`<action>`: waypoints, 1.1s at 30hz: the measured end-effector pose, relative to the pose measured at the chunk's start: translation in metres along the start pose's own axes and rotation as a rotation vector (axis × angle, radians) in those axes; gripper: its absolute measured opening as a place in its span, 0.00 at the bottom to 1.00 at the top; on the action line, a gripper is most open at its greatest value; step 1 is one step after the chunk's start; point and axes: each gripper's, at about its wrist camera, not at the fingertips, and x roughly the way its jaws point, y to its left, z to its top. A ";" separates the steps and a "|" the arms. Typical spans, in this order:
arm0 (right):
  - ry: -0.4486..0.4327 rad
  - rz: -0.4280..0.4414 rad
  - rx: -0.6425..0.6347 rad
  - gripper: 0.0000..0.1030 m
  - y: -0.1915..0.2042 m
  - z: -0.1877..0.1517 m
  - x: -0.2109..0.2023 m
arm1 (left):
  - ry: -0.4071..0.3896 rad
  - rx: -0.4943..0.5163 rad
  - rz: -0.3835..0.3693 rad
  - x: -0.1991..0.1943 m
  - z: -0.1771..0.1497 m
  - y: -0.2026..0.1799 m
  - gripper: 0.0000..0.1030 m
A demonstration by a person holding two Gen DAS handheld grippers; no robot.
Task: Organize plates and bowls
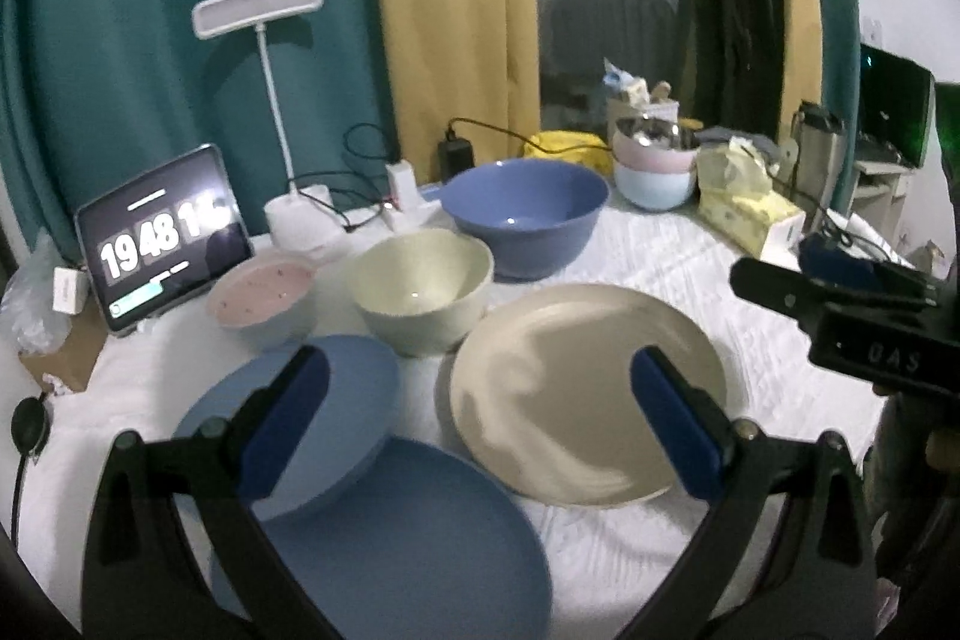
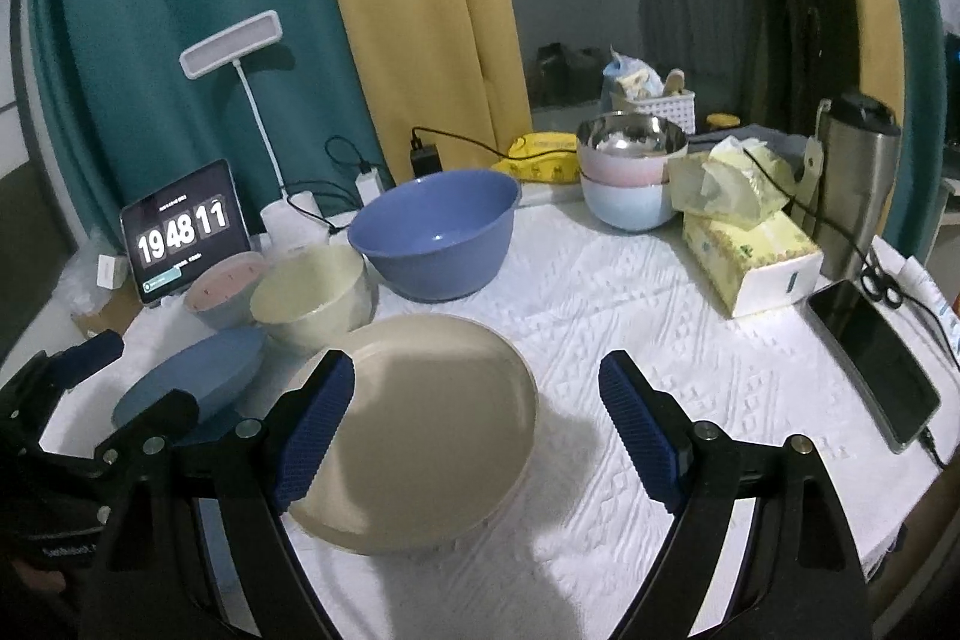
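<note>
A white textured cloth covers the desk (image 2: 600,292), backed by teal and yellow curtains. On it, nearest the cameras, lies a beige plate (image 2: 432,424), and just left of it two blue plates (image 1: 312,418) overlap, the upper one tilted on the lower. Behind the plates stand a beige bowl (image 1: 420,289) and a pink bowl (image 1: 264,295) side by side, with a large blue bowl (image 2: 435,235) beyond them. Farther back, a steel bowl tops a pink-and-pale-blue stack (image 2: 627,175).

The left tongs (image 1: 480,418) hang released over the gap between the blue plates and the beige plate, grasping nothing. The right tongs (image 2: 477,424) are likewise spread wide, empty, above the right side of the beige plate.

Around the edges: a tablet (image 2: 183,232) showing a clock, a white lamp (image 1: 264,40), a tissue box (image 2: 750,256), a steel flask (image 2: 855,184) and a phone (image 2: 873,364).
</note>
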 end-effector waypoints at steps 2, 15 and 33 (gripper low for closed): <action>0.014 0.003 0.007 0.84 -0.006 -0.001 0.007 | 0.017 0.013 -0.009 0.008 -0.001 -0.005 0.98; 0.104 0.020 0.039 0.77 -0.031 -0.009 0.050 | 0.231 -0.017 -0.036 0.072 -0.013 -0.019 0.74; 0.265 0.041 0.006 0.33 -0.032 -0.029 0.096 | 0.384 -0.002 0.026 0.116 -0.026 -0.017 0.67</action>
